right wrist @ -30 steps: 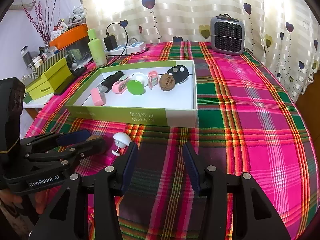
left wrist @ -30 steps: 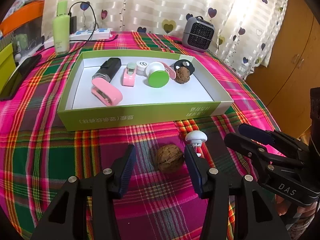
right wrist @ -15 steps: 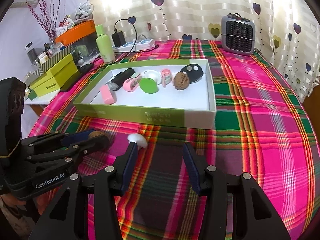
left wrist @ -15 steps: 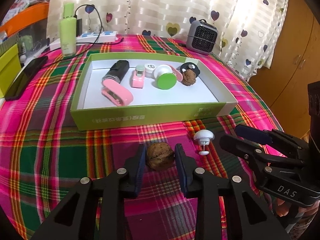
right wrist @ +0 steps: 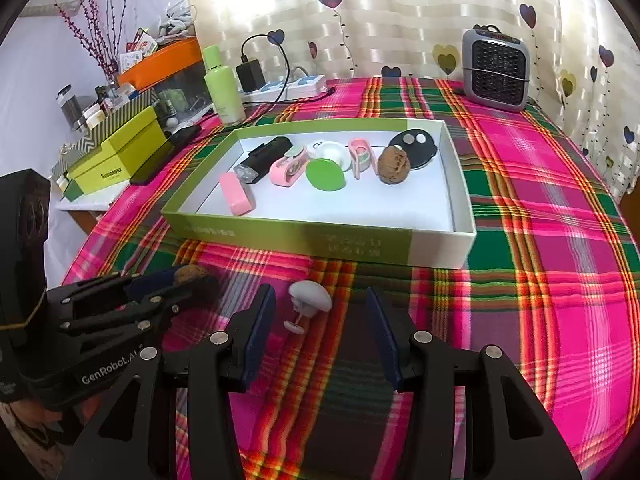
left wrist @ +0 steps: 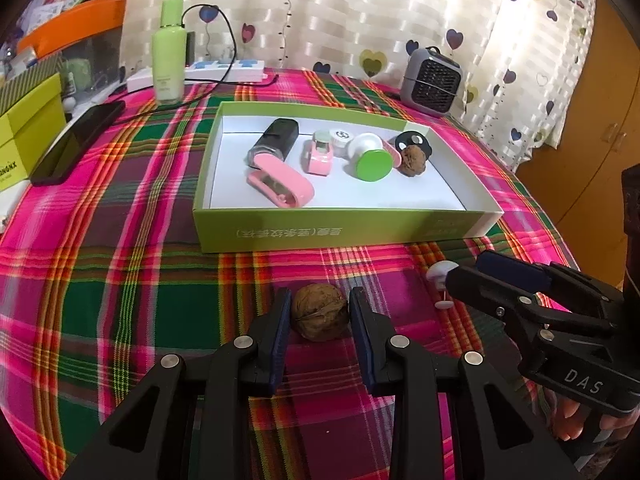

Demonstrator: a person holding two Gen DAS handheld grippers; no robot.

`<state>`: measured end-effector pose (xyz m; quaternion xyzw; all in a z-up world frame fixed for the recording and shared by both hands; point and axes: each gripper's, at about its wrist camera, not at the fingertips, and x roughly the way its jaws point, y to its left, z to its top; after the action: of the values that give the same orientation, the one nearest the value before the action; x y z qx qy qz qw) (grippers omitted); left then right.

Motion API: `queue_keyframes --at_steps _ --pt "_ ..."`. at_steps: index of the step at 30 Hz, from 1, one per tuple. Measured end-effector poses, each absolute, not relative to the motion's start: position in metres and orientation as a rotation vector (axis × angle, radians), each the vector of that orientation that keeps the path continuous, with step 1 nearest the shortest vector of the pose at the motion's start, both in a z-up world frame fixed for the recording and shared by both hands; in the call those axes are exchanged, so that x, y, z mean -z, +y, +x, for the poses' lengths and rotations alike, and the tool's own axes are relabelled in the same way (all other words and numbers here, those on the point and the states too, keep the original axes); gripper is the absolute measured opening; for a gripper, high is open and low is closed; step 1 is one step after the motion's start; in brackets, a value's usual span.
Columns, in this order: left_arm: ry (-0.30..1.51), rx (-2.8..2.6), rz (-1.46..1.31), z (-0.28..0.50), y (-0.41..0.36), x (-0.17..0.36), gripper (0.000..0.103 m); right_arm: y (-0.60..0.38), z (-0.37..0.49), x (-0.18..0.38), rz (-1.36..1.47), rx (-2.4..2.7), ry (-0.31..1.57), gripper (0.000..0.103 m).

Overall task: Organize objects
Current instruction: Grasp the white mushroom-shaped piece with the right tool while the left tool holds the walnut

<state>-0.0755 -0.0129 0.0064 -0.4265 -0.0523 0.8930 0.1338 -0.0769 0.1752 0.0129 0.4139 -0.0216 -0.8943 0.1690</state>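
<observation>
My left gripper (left wrist: 318, 312) is shut on a brown walnut (left wrist: 319, 311) that rests on the plaid cloth in front of the green box (left wrist: 344, 232). My right gripper (right wrist: 320, 320) is open around a small white mushroom-shaped hook (right wrist: 310, 302) lying on the cloth; the hook also shows in the left wrist view (left wrist: 440, 274). The box holds a second walnut (right wrist: 394, 165), a green-and-white cap (right wrist: 325, 174), pink clips, a black case and a black round item. The left gripper shows in the right wrist view (right wrist: 160, 292).
A green bottle (left wrist: 168, 52), power strip (left wrist: 224, 68) and cable stand behind the box. A black phone (left wrist: 76, 142) and yellow-green boxes (right wrist: 120, 148) lie at the left. A grey heater (right wrist: 496, 68) stands at the back right.
My left gripper closed its fingers onto the walnut on the cloth. My right gripper moved left so the white hook now lies between its open fingers.
</observation>
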Motion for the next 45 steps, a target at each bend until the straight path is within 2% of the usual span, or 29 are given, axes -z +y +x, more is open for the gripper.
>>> queue_keyframes --at_steps 26,28,37,45 --pt "-0.180 -2.582 -1.231 -0.076 -0.015 -0.006 0.028 0.162 -0.085 -0.001 1.225 2.531 -0.027 0.047" --pt "-0.177 -2.583 -1.231 -0.076 -0.015 -0.006 0.028 0.162 -0.085 -0.001 1.227 2.539 -0.024 0.041" --pt "-0.172 -2.585 -1.232 -0.076 -0.014 -0.006 0.028 0.166 -0.086 -0.001 1.234 2.554 -0.030 0.029" --pt "-0.163 -2.588 -1.233 -0.076 -0.014 -0.006 0.028 0.166 -0.086 0.000 1.233 2.549 -0.029 0.024"
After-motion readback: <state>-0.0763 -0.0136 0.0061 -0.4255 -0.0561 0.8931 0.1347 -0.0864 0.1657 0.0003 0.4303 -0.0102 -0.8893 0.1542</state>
